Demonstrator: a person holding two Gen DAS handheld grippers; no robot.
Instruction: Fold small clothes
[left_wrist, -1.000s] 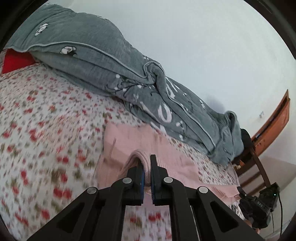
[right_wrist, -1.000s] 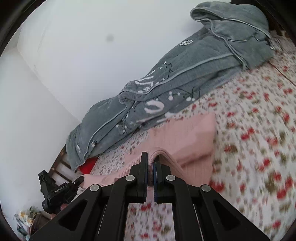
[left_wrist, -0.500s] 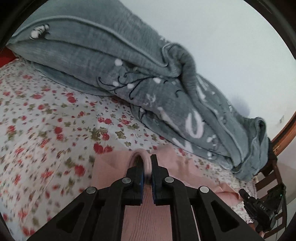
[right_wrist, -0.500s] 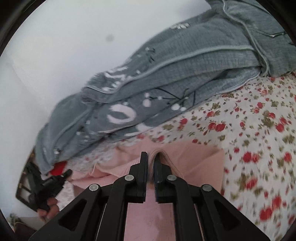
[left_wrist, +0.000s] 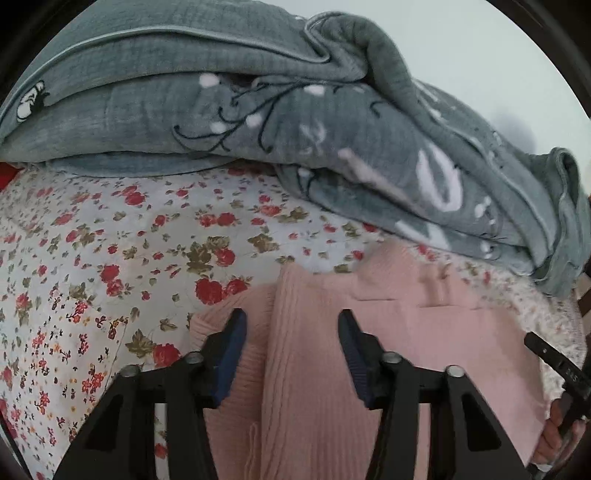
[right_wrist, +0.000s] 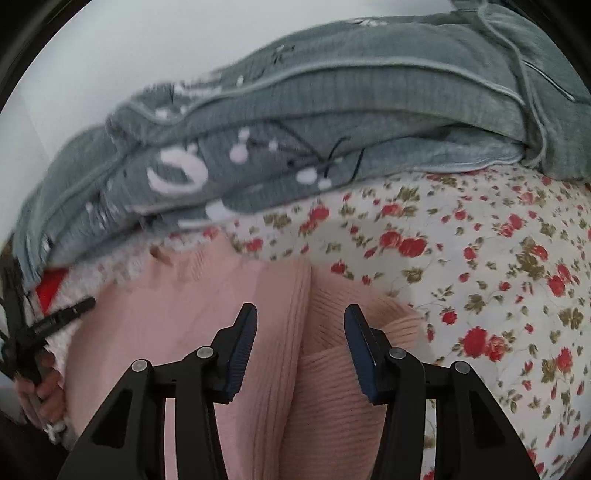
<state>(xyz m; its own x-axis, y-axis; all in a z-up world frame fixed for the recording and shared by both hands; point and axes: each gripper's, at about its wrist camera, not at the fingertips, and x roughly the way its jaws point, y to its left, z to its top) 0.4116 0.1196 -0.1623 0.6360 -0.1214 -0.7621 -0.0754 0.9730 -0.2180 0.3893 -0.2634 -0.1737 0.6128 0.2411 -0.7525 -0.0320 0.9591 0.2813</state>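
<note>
A pink ribbed knit garment (left_wrist: 424, 343) lies folded over on the floral bedsheet (left_wrist: 110, 240). My left gripper (left_wrist: 291, 325) is open and empty, its jaws spread over the garment's folded left edge. In the right wrist view the same pink garment (right_wrist: 192, 317) lies under my right gripper (right_wrist: 300, 321), which is also open and empty above the folded right edge, where a ribbed layer (right_wrist: 351, 314) sticks out. The other gripper shows at each view's edge: the right one in the left wrist view (left_wrist: 557, 369), the left one in the right wrist view (right_wrist: 44, 325).
A bunched grey blanket (left_wrist: 295, 110) with white and black flower print lies along the far side of the bed against a white wall; it also shows in the right wrist view (right_wrist: 332, 122). A red item (right_wrist: 51, 291) peeks out beneath it.
Both grippers carried the pinched garment edge forward toward the blanket, laid it down and opened, letting go of the cloth. The garment now lies folded over itself.
</note>
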